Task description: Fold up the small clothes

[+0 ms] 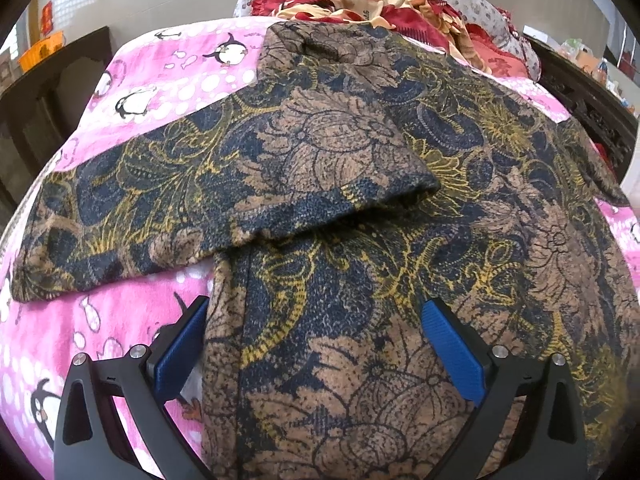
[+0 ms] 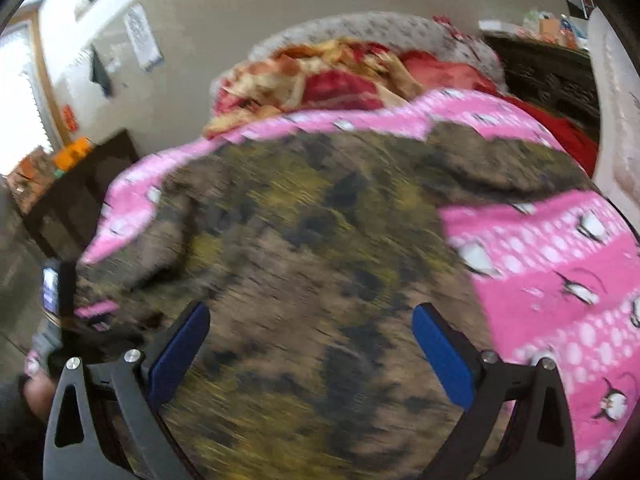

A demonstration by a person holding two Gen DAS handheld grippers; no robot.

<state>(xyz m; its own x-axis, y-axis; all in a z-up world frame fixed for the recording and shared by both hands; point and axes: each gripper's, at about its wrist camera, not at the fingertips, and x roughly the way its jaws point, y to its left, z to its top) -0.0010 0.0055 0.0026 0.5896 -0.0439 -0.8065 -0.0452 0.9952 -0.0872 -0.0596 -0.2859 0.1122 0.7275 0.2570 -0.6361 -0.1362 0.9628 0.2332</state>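
Beige wall (image 2: pixel 224 32) w/ bright window (image 2: pixel 18 92) at left; dark wood cabinet (image 1: pixel 60 92) below.

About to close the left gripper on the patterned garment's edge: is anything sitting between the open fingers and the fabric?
Nothing visible. The left gripper is open right over the patterned garment, which lies on the pink penguin blanket. Its folded sleeve lies farther ahead, clear of the fingers.

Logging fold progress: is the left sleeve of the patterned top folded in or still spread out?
Folded in: the left sleeve lies across the patterned top, its cuff resting on the body, over the pink penguin blanket.
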